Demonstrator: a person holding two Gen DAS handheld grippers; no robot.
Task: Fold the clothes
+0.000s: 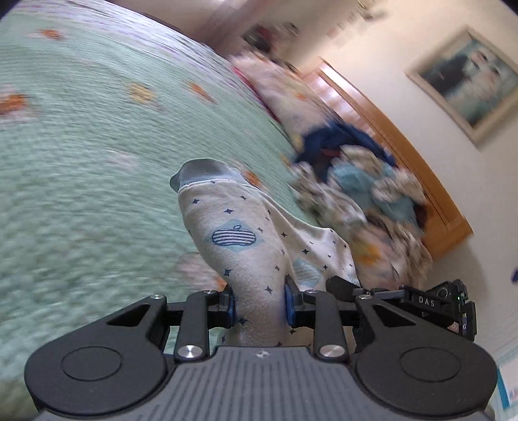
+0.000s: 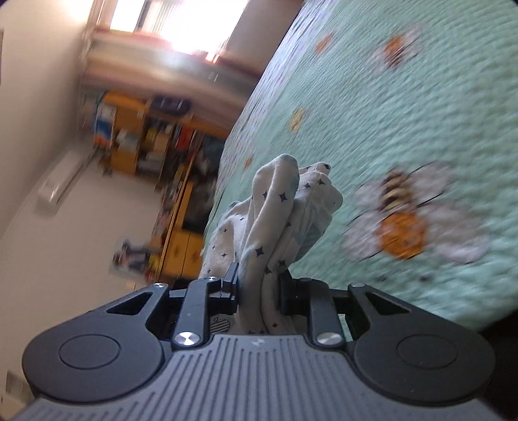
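A bed [image 1: 81, 155] fills most of both views, its mint quilt dotted with orange and white patches. A wooden headboard [image 1: 388, 129] runs along a pale wall, where a framed picture [image 1: 469, 81] hangs. Orange shelves [image 2: 145, 139], crowded and blurred, stand under a bright window [image 2: 181, 22], and a white air conditioner [image 2: 61, 181] is mounted on the wall nearby.

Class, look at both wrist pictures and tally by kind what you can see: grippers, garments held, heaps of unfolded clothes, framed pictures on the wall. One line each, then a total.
Grippers: 2, the left gripper and the right gripper
Garments held: 1, a white star-print garment, clamped by both
Heaps of clothes: 1, the clothes pile on the green bedspread
Framed pictures: 1, the wall picture
Total: 5
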